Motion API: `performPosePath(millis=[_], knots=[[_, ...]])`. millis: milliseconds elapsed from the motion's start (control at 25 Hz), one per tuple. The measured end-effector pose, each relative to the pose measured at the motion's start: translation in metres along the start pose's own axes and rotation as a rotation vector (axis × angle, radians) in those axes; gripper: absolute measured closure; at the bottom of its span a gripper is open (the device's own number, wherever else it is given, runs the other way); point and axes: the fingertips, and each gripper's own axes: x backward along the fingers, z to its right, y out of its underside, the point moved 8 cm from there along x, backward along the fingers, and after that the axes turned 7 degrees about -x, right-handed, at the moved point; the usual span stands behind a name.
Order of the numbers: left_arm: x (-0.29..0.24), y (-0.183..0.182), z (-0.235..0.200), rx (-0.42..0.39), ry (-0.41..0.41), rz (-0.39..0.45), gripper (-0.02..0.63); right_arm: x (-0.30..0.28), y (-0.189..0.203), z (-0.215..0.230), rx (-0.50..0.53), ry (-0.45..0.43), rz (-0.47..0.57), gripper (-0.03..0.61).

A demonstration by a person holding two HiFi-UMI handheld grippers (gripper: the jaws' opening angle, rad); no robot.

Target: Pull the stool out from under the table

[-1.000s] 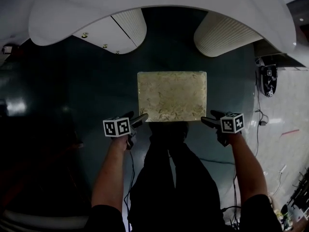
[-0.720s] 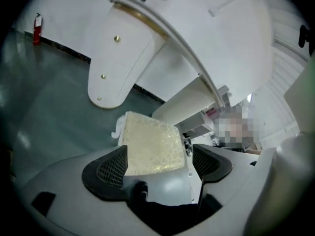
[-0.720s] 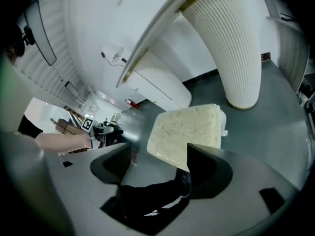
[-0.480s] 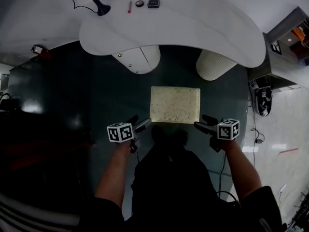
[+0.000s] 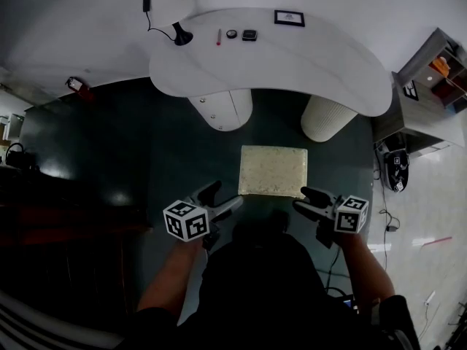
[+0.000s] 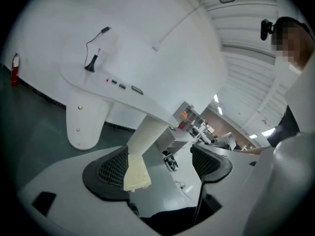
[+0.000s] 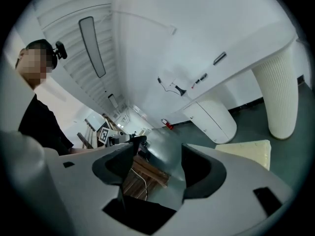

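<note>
Sitting on the dark green floor point(image 5: 146, 159), the stool point(image 5: 273, 170) is fully out from under the white counter point(image 5: 292, 60), cream square top facing up, in front of the two pedestals: a smooth white pedestal point(image 5: 222, 108) to its far left and a ribbed pedestal point(image 5: 325, 119) to its far right. The stool's near edge sits between the two grippers in the head view. Left gripper point(image 5: 221, 197) is by the near left corner, fingers apart, nothing clamped; its own view shows the stool top past the gap, next to the left pad, with a counter pedestal behind. Right gripper point(image 5: 305, 201) is by the near right corner, fingers also apart and empty; in its own view the stool lies off to the right, outside the gap. Can't tell from the head view whether either fingertip touches the stool. On the counter top: a black stand with cable point(image 5: 179, 35), a red pen point(image 5: 218, 36), a small round item point(image 5: 231, 33), a dark small box point(image 5: 249, 35), and a framed card point(image 5: 290, 18).
</note>
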Motion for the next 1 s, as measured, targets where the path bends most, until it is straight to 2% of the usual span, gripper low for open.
performPosePath(millis=[160, 360, 520, 720, 840, 1000], knots=[[0.044, -0.019, 0.025, -0.118, 0.056, 0.058, 0.199, -0.022, 0.003, -0.067, 0.053, -0.047, 0.075, 0.281], [0.102, -0.030, 0.054, -0.218, 0.139, 0.124, 0.199, -0.038, 0.019, -0.143, 0.154, -0.066, 0.148, 0.282], [0.138, -0.035, 0.070, -0.291, 0.174, 0.177, 0.228, -0.041, 0.027, -0.195, 0.223, -0.039, 0.227, 0.282], [0.170, -0.044, 0.099, -0.364, 0.187, 0.253, 0.275, -0.028, 0.031, -0.245, 0.329, -0.019, 0.276, 0.287], [0.178, -0.048, 0.114, -0.400, 0.172, 0.293, 0.319, -0.015, 0.030, -0.265, 0.371, -0.023, 0.310, 0.337], [0.178, -0.049, 0.137, -0.398, 0.180, 0.309, 0.350, 0.005, 0.025, -0.284, 0.420, -0.001, 0.367, 0.399]])
